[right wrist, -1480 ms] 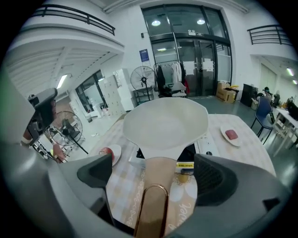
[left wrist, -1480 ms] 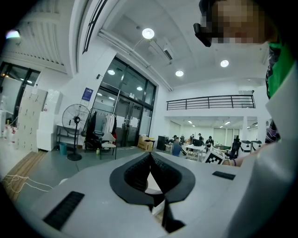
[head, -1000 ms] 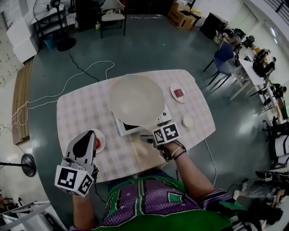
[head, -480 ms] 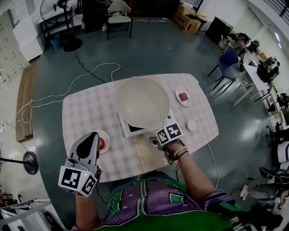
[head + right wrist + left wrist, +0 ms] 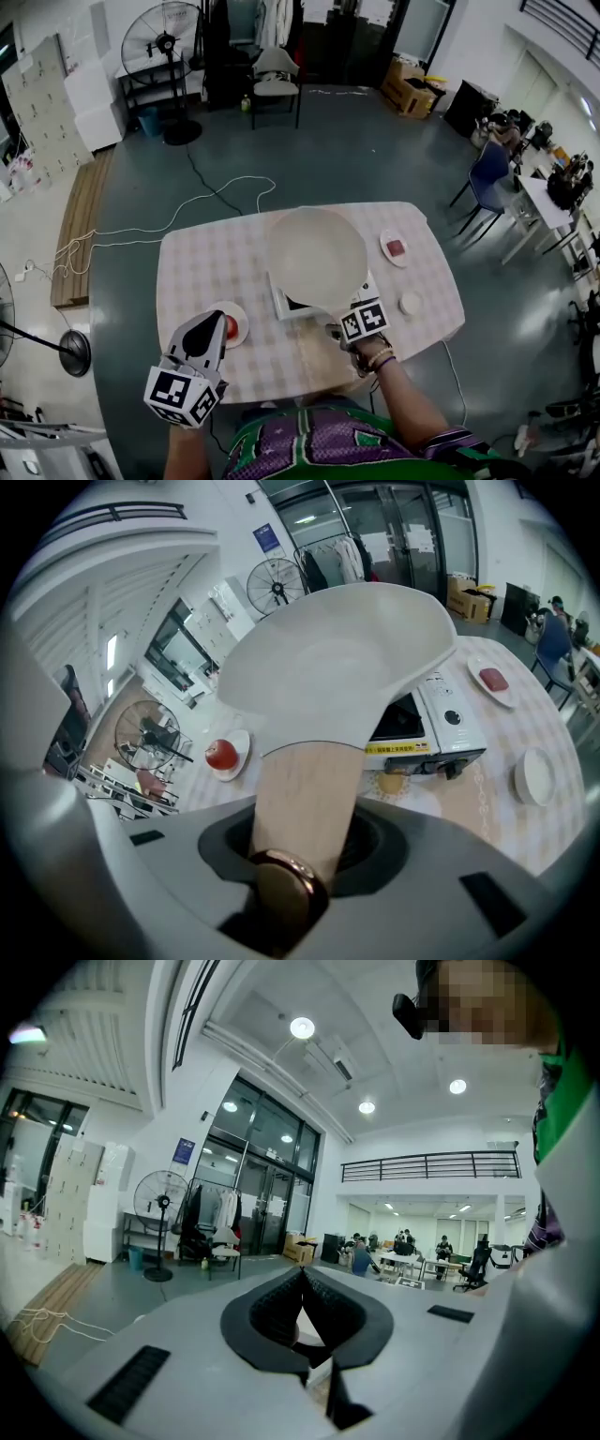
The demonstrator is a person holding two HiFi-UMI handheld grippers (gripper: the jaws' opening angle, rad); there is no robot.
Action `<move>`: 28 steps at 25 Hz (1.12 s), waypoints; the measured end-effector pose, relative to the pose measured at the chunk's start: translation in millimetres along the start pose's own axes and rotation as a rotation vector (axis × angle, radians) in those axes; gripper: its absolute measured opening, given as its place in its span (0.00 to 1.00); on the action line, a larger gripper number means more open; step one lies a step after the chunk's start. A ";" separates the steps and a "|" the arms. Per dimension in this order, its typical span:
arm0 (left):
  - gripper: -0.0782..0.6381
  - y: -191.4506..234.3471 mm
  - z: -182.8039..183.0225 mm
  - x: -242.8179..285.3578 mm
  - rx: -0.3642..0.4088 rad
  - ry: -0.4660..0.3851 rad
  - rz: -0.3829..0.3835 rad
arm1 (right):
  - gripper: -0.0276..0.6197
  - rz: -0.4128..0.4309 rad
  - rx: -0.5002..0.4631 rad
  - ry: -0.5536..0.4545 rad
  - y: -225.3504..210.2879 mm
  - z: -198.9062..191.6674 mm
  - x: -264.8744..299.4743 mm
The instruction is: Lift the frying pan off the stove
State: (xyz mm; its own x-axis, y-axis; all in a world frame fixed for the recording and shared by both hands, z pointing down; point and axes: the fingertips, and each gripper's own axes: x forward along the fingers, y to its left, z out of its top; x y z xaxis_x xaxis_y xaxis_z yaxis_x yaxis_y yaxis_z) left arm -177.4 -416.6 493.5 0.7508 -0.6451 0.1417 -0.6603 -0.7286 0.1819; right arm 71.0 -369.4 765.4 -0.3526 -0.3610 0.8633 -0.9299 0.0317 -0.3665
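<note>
Frying pan [image 5: 316, 258], handle [image 5: 309, 799] toward person [image 5: 328, 448]

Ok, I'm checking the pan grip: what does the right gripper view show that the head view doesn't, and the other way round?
Right gripper view only: the wooden handle between the right gripper's closing jaws. Head view only: the left gripper and the person's shirt. Both: the frying pan over the stove, and the plate with a red fruit.
</note>
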 end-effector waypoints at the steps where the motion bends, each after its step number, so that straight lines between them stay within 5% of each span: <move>1: 0.14 -1.2 0.1 -5.2 0.004 -0.002 0.003 | 0.27 0.004 0.003 -0.008 0.9 -2.4 -1.1; 16: 0.14 -25.8 -5.7 -82.4 0.021 -0.028 0.047 | 0.27 -0.019 -0.073 -0.267 23.1 -28.8 -71.5; 28: 0.14 -75.5 23.7 -59.7 0.038 -0.050 0.061 | 0.27 0.024 -0.250 -0.505 40.0 -4.9 -191.7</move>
State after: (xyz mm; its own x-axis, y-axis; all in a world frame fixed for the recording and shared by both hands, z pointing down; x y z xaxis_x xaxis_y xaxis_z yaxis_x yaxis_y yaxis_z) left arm -172.7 -328.6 448.2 0.7085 -0.6982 0.1026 -0.7053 -0.6956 0.1369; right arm 100.9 -294.4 586.9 -0.3369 -0.7571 0.5597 -0.9405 0.2433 -0.2371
